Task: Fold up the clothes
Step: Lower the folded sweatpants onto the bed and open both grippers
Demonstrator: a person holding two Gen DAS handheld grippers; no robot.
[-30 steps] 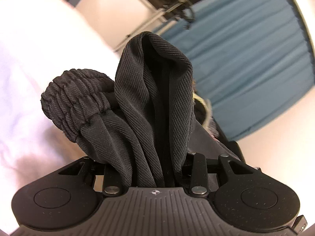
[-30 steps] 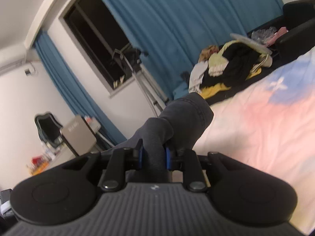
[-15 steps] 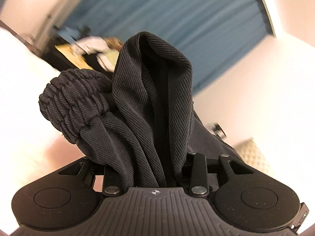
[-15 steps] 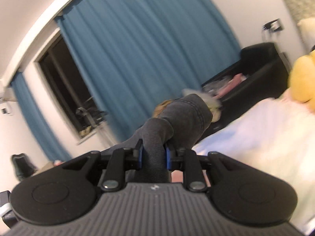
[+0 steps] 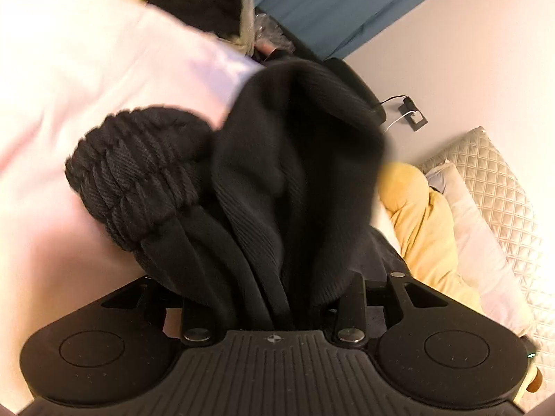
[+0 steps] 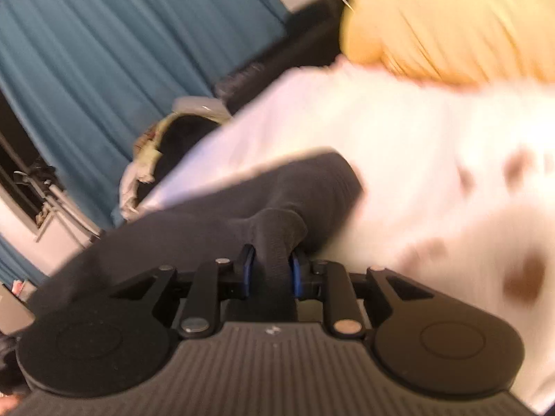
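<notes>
Left wrist view: left gripper (image 5: pixel 277 298) clamped on a thick bunch of black garment (image 5: pixel 291 180), fingers buried under the cloth and hidden from sight. Ribbed, gathered cuff (image 5: pixel 138 176) bulging out to the left of the bunch, a smoother fold rising straight ahead and filling the middle of the frame. Beyond the cloth, pale pink-white bedding (image 5: pixel 86 69) on the left, blurred. Yellow plush (image 5: pixel 419 215) lying on the right beside a white pillow (image 5: pixel 482 242) and a quilted headboard (image 5: pixel 499 187). Teal curtain (image 5: pixel 329 3) at the top, with a heap of dark and pale clothes (image 5: pixel 208 3) on the far edge below it. Wall socket with a white cable (image 5: pixel 412 114) on the cream wall.

Right wrist view: right gripper (image 6: pixel 269 270) pinched shut on a narrow fold of the same dark garment (image 6: pixel 215 228), blue pads (image 6: pixel 247 267) pressing it from both sides. Rest of the fabric trailing away to the left and forward, one rounded end lying over the white bedding (image 6: pixel 416 159) with brown spots, heavily blurred. Yellow plush (image 6: pixel 433 24) at upper right, teal curtain (image 6: pixel 121 52) across the upper left, clothes heap (image 6: pixel 166 152) at the bed's far edge, dark window (image 6: pixel 14 173) at the left border.
</notes>
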